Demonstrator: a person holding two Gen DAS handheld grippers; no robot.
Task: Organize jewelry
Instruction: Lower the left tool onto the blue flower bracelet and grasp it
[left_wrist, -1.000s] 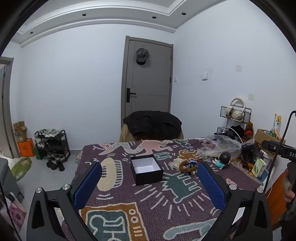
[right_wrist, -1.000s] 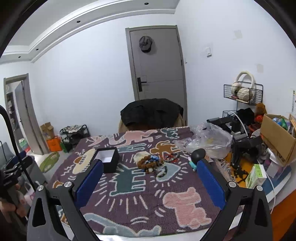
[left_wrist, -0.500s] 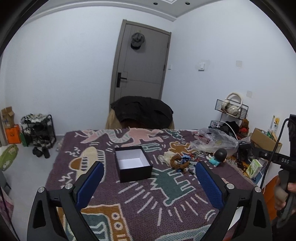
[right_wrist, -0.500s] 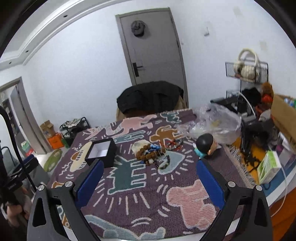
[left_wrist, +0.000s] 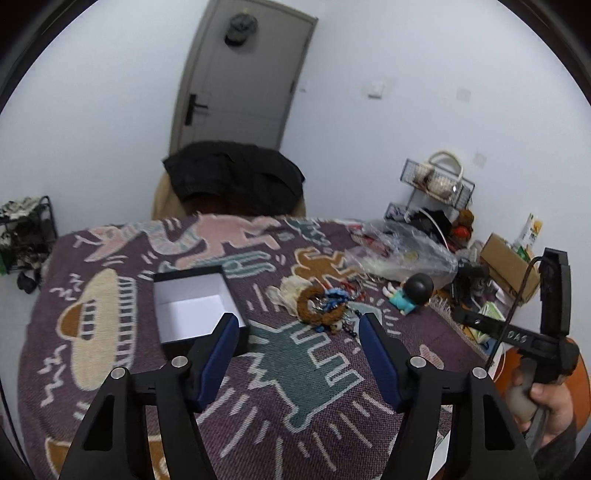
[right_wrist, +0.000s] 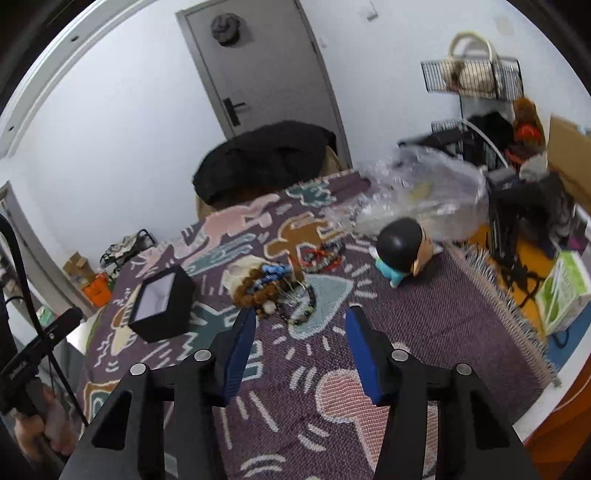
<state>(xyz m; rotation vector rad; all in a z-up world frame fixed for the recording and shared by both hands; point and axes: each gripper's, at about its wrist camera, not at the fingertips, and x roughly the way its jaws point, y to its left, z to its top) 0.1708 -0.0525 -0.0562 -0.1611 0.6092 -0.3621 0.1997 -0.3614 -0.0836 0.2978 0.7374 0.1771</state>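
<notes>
Worktop (left_wrist: 332, 406): covered by a purple woven cloth with cartoon figures; everything for the task lies on it.
Jewelry box (left_wrist: 195, 306): black, open, white-lined, looks empty; sits left of centre, well apart from the heap.
Jewelry heap (right_wrist: 271, 286): brown wooden bead bracelet tangled with blue pieces, thin rings and dark bead strings; just ahead of the right tool.
Figurine (right_wrist: 400, 251): dark-haired toy right of the heap, not part of the job; steer round it.
Right hand-held gripper (right_wrist: 299, 321): fingers spread, nothing between them, aimed at the near edge of the heap.
Left hand-held gripper (left_wrist: 295, 325): spread, holding nothing, hovering between box and heap.
Step, judged: first pick. Take the bulky bead bracelet alone; strands are interlaced, so lift slowly and watch for trailing pieces.
Left's role, judged: steady the box while the piece goes in.
</notes>
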